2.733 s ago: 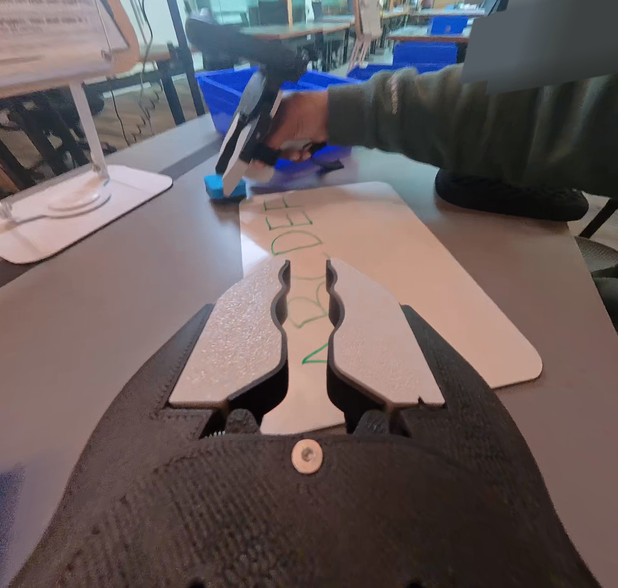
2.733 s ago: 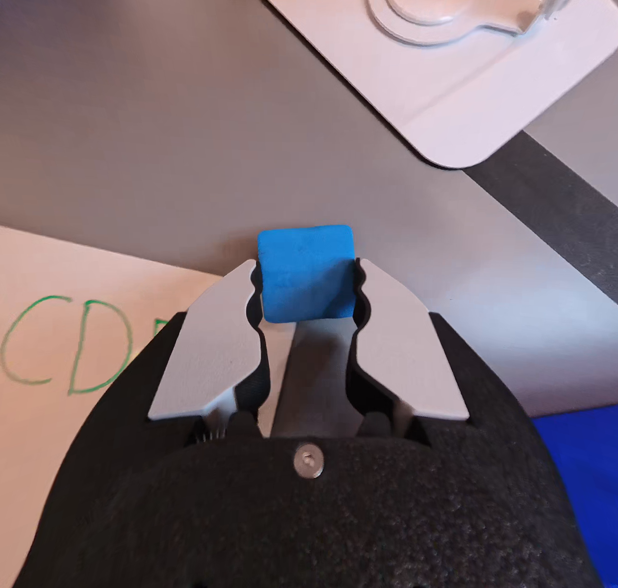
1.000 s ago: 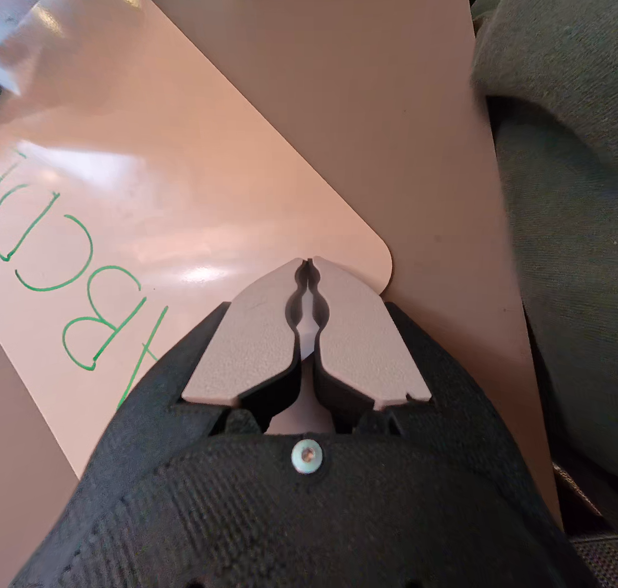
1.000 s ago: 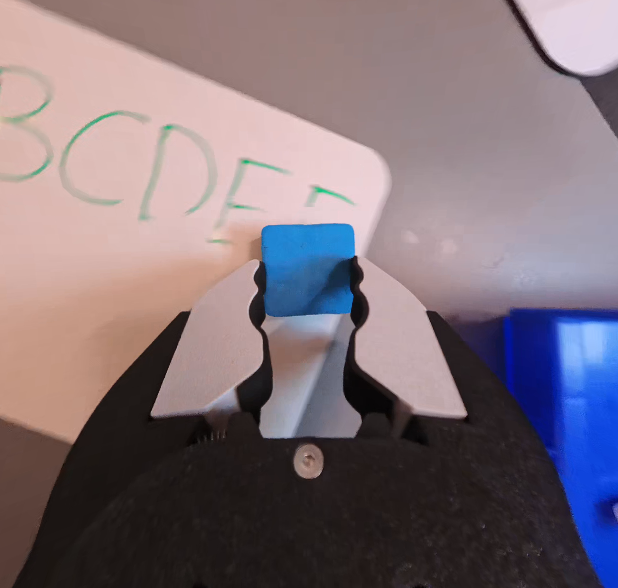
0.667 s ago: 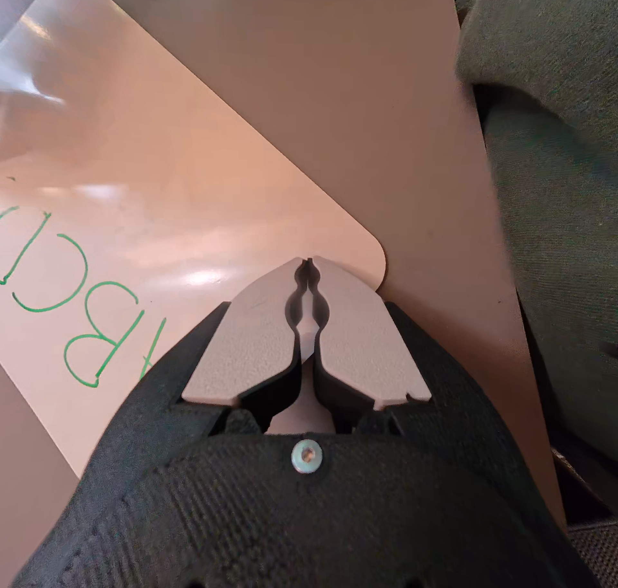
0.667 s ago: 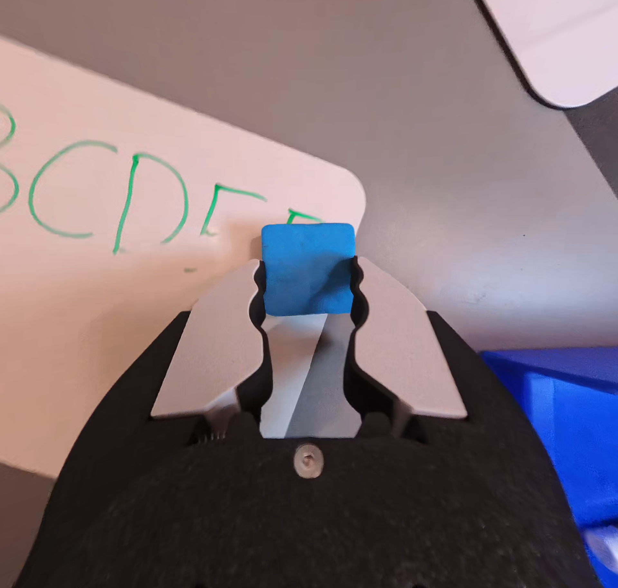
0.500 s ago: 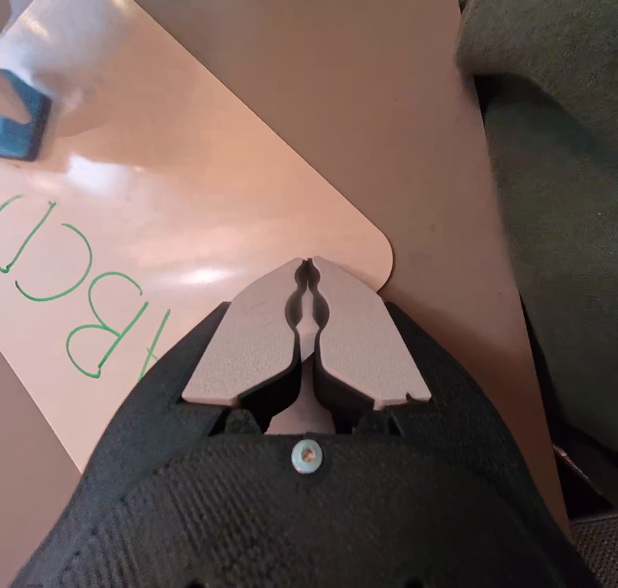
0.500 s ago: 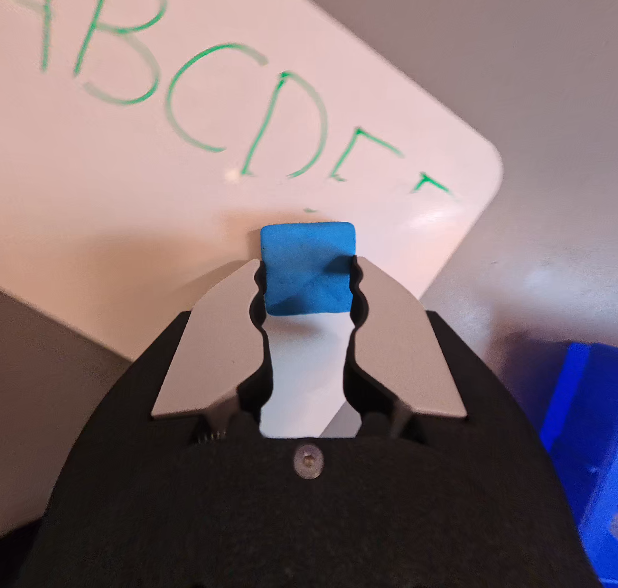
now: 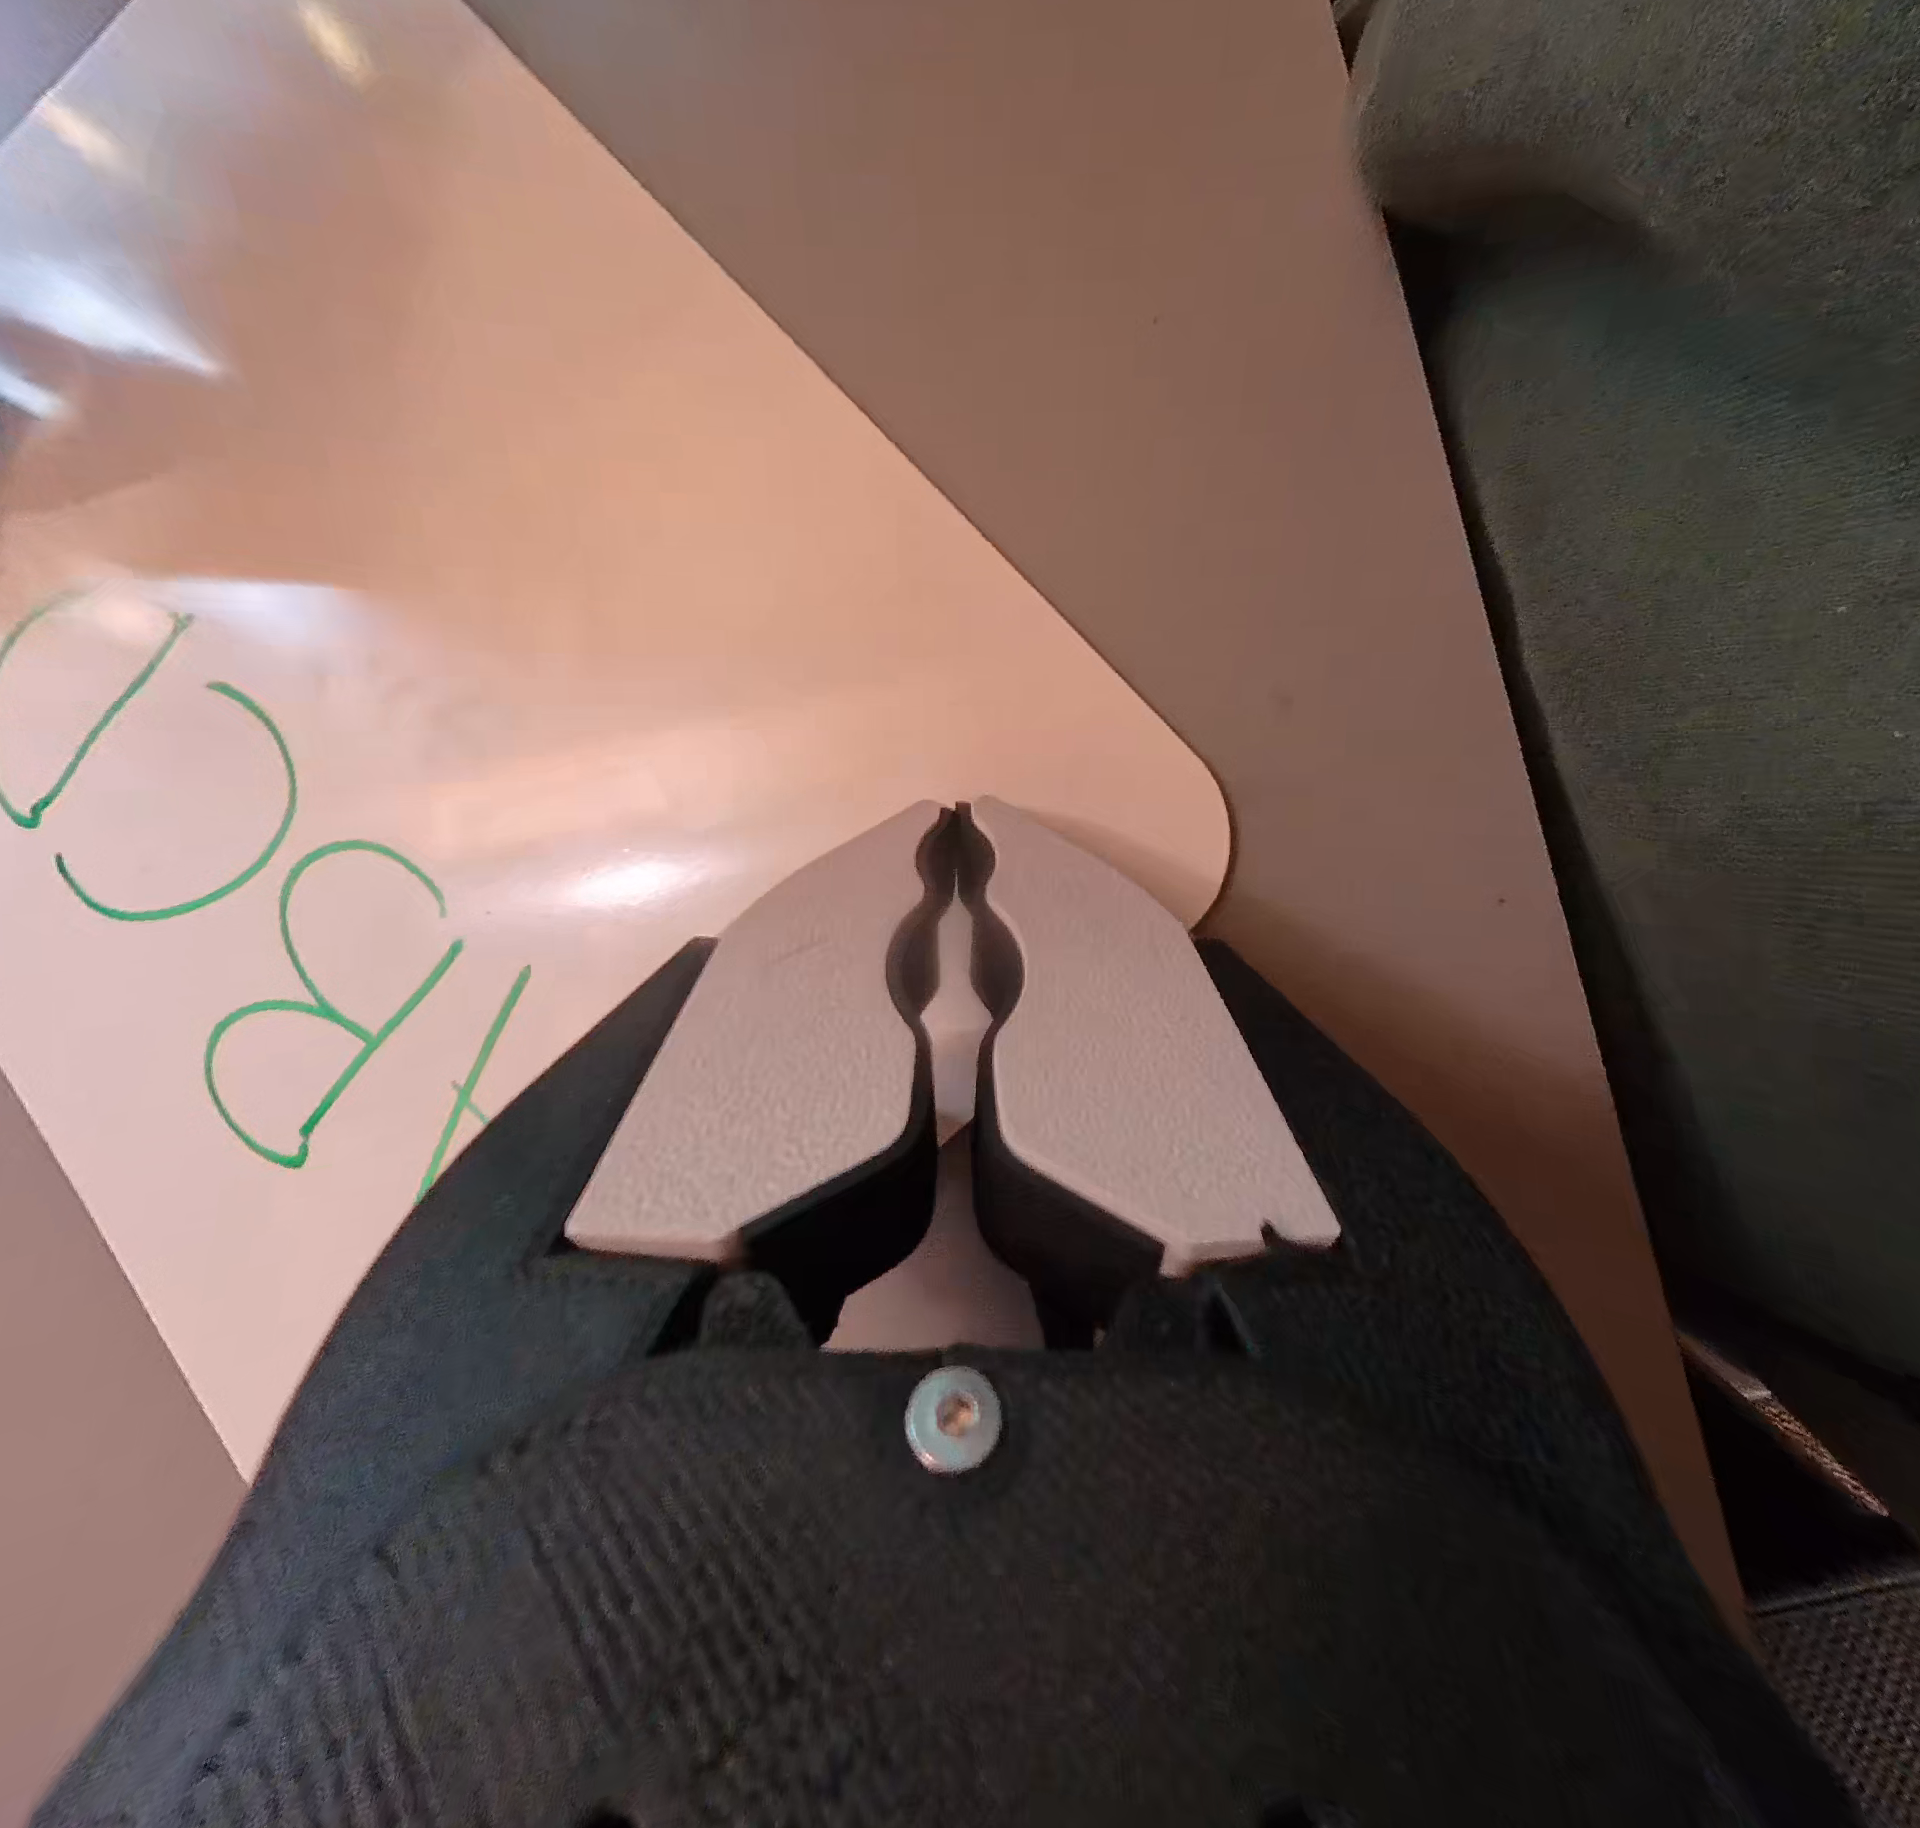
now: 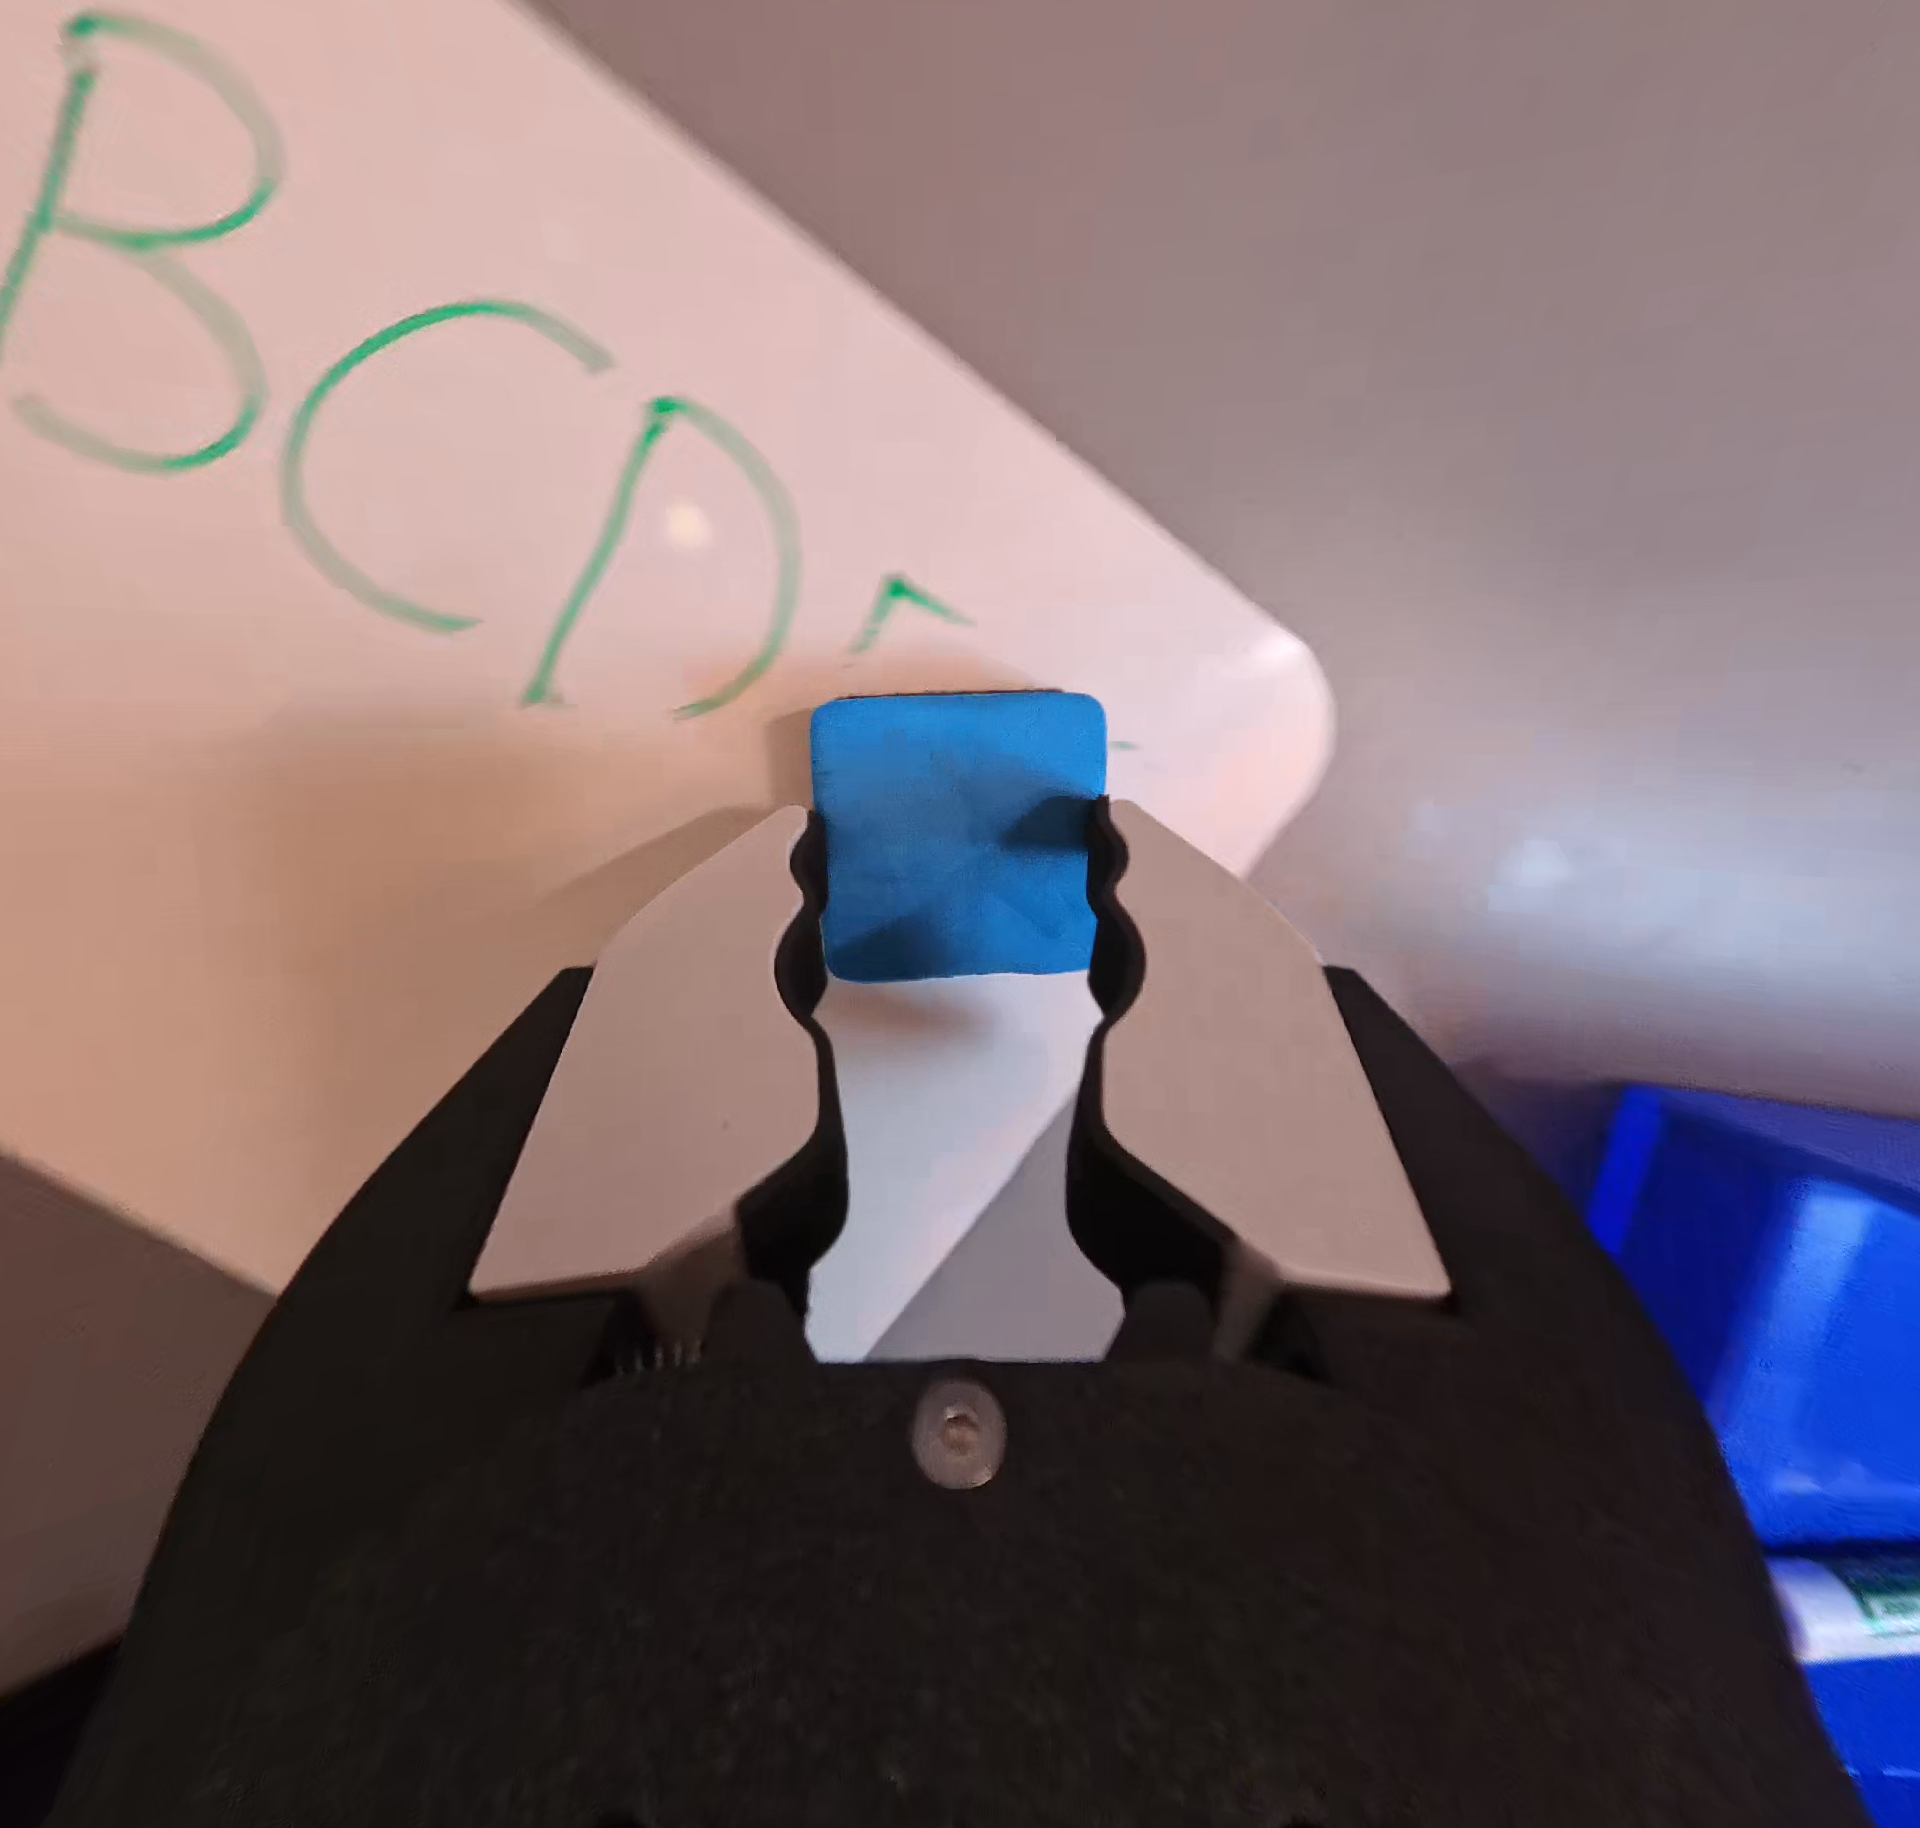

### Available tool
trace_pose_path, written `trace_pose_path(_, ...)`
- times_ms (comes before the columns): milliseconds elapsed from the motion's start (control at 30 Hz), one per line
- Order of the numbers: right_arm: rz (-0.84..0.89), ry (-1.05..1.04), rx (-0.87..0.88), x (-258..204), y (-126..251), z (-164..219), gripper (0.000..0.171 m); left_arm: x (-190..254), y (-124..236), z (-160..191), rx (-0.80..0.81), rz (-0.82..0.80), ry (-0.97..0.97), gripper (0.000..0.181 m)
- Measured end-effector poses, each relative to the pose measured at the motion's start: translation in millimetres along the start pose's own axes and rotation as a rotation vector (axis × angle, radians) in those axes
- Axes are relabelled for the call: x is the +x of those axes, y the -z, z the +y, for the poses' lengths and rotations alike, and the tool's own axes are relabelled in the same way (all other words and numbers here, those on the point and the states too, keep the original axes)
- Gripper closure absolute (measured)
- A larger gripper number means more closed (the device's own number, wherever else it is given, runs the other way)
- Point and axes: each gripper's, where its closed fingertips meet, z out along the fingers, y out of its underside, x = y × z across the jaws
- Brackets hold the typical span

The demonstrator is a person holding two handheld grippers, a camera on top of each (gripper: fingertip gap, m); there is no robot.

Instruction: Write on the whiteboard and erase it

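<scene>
Right gripper (image 10: 954,822) jaws clamp the blue eraser (image 10: 956,843) on the whiteboard (image 10: 416,791), frame centre. Left gripper (image 9: 958,822), jaws clenched empty, pins the whiteboard corner; if it slips, the whiteboard may skid under the wiping and leave the green letters (image 10: 436,448) smeared.

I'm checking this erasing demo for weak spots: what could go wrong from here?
1. The blue eraser is pinched only at the tips of the right tongs, so wiping pressure might twist it loose.
2. The left tongs, shut, sit at one corner of the whiteboard; it may pivot on the table.
3. The eraser works near the board's edge and could slip off.
</scene>
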Motion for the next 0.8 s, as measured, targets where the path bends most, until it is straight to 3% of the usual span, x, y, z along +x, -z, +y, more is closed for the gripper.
trace_pose_path(133,-0.046,0.156,-0.024,-45.1,-2.2,-10.9,0.122,2.4,-1.1,-2.0,0.008,0.025,-0.006,0.181)
trace_pose_path(233,0.000,0.038,0.067,-7.6,-11.3,-27.5,0.121,0.9,-1.6,-2.3,0.005,0.021,-0.007,0.181)
trace_pose_path(333,0.058,-0.080,0.040,25.5,-5.0,-8.9,0.122,0.4,-1.4,-1.7,0.005,0.020,-0.003,0.181)
trace_pose_path(433,-0.031,0.054,-0.044,-20.8,2.9,3.3,0.122,0.6,-1.7,-2.2,0.010,0.029,-0.003,0.181)
trace_pose_path(533,-0.063,0.191,-0.011,-55.2,-5.8,-21.8,0.121,1.0,-2.7,-3.4,0.017,0.050,-0.003,0.181)
trace_pose_path(633,-0.006,0.044,0.060,-7.0,-15.8,-39.4,0.121,-0.3,-3.1,-3.6,0.006,0.039,-0.015,0.181)
trace_pose_path(700,0.031,-0.052,0.049,26.3,-13.1,-27.7,0.122,-3.5,-2.2,-1.7,-0.011,0.009,-0.028,0.181)
trace_pose_path(800,-0.029,0.042,-0.024,-4.4,-2.4,-7.3,0.122,-6.1,-0.5,1.3,-0.017,-0.007,-0.029,0.181)
